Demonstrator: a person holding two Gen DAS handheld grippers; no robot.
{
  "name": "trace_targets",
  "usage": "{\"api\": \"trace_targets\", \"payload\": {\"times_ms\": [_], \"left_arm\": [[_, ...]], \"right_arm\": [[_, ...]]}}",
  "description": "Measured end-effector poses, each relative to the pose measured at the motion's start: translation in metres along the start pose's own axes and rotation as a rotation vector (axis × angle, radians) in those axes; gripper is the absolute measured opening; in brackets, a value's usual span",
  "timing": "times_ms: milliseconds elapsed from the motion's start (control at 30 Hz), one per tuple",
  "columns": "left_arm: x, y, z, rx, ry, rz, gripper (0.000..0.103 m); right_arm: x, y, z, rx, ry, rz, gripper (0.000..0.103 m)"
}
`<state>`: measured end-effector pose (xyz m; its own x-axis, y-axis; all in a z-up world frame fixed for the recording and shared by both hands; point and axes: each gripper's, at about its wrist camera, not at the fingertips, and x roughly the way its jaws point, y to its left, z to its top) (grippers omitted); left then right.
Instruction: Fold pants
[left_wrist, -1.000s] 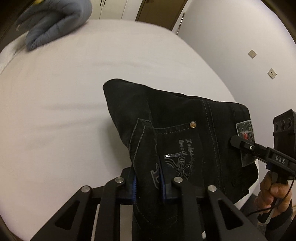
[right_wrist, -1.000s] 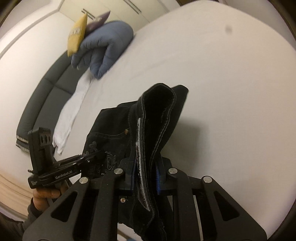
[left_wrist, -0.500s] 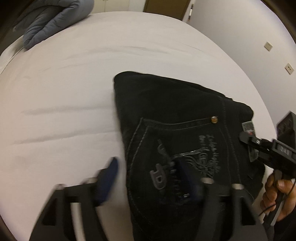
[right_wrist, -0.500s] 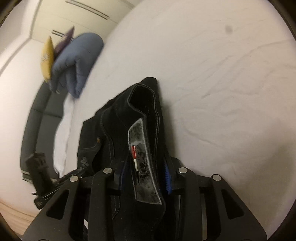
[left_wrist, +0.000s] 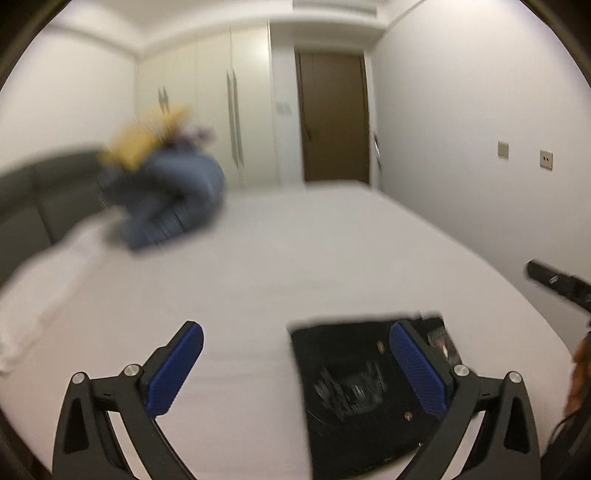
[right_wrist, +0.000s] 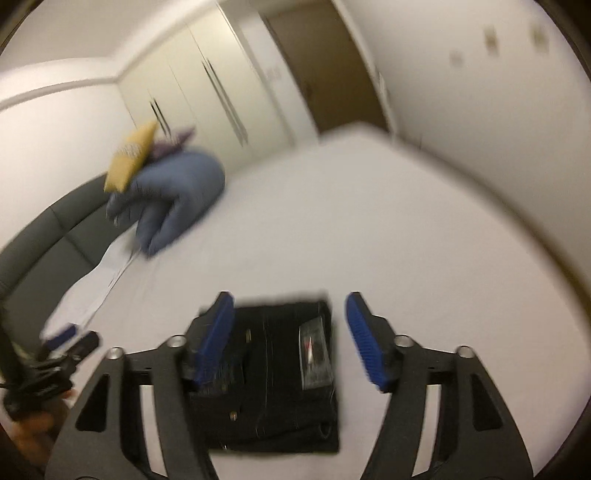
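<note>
Black denim pants (right_wrist: 273, 373), folded square, lay released on white bed (left_wrist: 332, 251); left gripper (left_wrist: 295, 365) and right gripper (right_wrist: 291, 339) jaws had just opened, empty, lifted clear: fold judged complete.

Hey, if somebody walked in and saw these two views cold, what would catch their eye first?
First the black pants, lying folded into a compact block on the white bed, near its front edge. Next the blue pads of the left gripper and right gripper, both spread wide, nothing clamped; their jaws have just been opening. Farther back, a blue-grey bundle with a yellow cushion sits by the grey headboard.
</note>
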<state>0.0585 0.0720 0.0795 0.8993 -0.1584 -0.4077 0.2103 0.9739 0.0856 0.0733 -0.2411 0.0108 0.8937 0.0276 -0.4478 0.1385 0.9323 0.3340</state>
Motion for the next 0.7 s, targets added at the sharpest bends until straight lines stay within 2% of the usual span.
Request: {"api": "trace_targets", "payload": {"times_ms": [67,133,233,267,367,433,533,633,700], "left_arm": [[-0.046,0.003,0.018,0.006,-0.128,0.082,0.103],[-0.083,0.005,0.032,0.017,-0.224,0.173,0.103],[-0.131,0.007,0.050,0.017,-0.353,0.291,0.103],[-0.146,0.008,0.055,0.009,-0.381,0.303,0.103],[-0.175,0.013,0.063,0.016,-0.406,0.268,0.103],[-0.185,0.013,0.065,0.021,-0.409,0.242,0.103],[-0.187,0.014,0.073,0.016,-0.310,0.240,0.103],[-0.172,0.018,0.075,-0.013,-0.222,0.225,0.103],[-0.156,0.020,0.070,-0.045,-0.130,0.183,0.103]], "right_arm": [[-0.046,0.027,0.011,-0.070,-0.169,-0.037,0.092],[-0.097,0.049,0.019,-0.143,-0.358,-0.068,0.103],[-0.154,0.084,0.025,-0.257,-0.563,-0.127,0.103],[-0.168,0.095,0.028,-0.284,-0.596,-0.147,0.103],[-0.201,0.110,0.040,-0.311,-0.628,-0.185,0.103],[-0.219,0.114,0.047,-0.308,-0.621,-0.166,0.103],[-0.241,0.116,0.054,-0.280,-0.636,-0.153,0.103],[-0.252,0.119,0.062,-0.261,-0.600,-0.131,0.103],[-0.256,0.118,0.065,-0.228,-0.566,-0.111,0.103]]}}
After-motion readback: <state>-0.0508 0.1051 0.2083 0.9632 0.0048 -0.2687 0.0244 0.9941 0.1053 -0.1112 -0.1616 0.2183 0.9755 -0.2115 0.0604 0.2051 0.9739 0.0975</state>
